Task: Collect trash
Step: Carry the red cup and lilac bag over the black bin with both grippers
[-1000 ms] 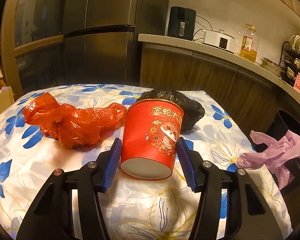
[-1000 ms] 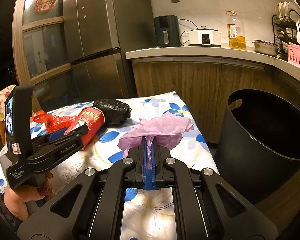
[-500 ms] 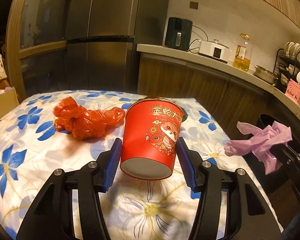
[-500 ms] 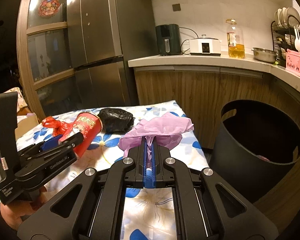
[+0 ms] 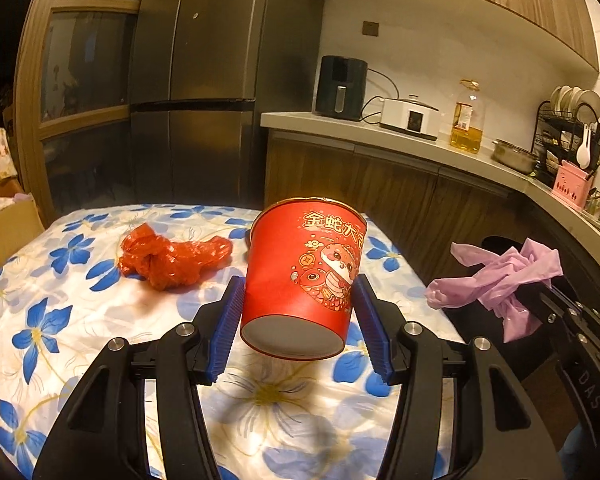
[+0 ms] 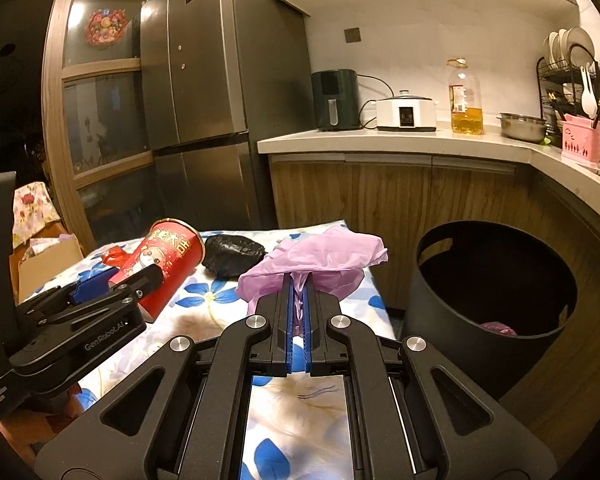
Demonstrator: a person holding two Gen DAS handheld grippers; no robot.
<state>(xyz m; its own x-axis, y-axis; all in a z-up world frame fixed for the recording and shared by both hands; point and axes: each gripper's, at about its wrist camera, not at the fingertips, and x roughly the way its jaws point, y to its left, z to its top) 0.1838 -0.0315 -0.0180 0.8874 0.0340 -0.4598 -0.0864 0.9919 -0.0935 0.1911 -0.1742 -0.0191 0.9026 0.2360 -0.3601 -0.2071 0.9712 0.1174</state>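
Right wrist: floral tablecloth [image 6: 204,308], kitchen counter [image 6: 400,140].

Black grippers [image 6: 298,312] — blue ribbed pads, silver screws

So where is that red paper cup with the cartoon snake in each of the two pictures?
Left wrist view: the red cup is at the centre, lifted off the table, clamped between the blue pads of the left gripper.
Right wrist view: the cup is at middle left, tilted, in the same gripper.
Shared landmark: the pink plastic bag held in the right gripper.
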